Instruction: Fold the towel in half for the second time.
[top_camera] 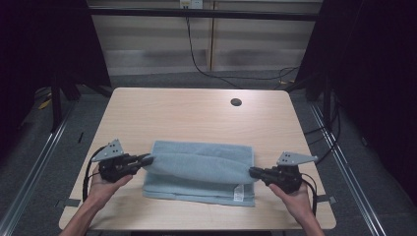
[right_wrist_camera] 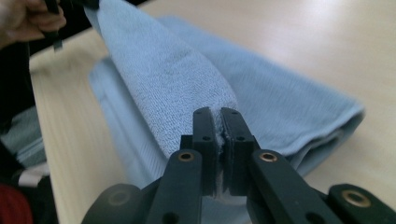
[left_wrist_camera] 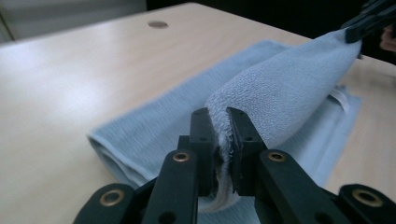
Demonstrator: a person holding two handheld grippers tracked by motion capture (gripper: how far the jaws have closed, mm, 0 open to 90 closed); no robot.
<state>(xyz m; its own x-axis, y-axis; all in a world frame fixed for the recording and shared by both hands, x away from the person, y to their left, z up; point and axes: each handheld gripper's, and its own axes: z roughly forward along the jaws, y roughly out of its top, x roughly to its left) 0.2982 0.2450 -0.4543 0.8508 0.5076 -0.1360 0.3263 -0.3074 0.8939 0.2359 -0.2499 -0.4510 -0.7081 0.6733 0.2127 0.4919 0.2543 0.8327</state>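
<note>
Lower centre of the high view: a light blue terry-cloth towel (top_camera: 199, 172) lies folded on the pale wooden table (top_camera: 196, 113), a white label near its lower right edge.
Top layer: lifted off the folded part below and stretched between both grippers, sagging slightly in the middle.
Left gripper (top_camera: 146, 159): at the towel's left end, held by a hand (top_camera: 101, 189); jaws clenched on the lifted edge, cloth squeezed between them in the left gripper view (left_wrist_camera: 223, 135).
Right gripper (top_camera: 253, 172): at the towel's right end; jaws clamped on the same layer's other corner (right_wrist_camera: 218, 130).
Table hole (top_camera: 236, 102): dark, round, upper right of the tabletop.
</note>
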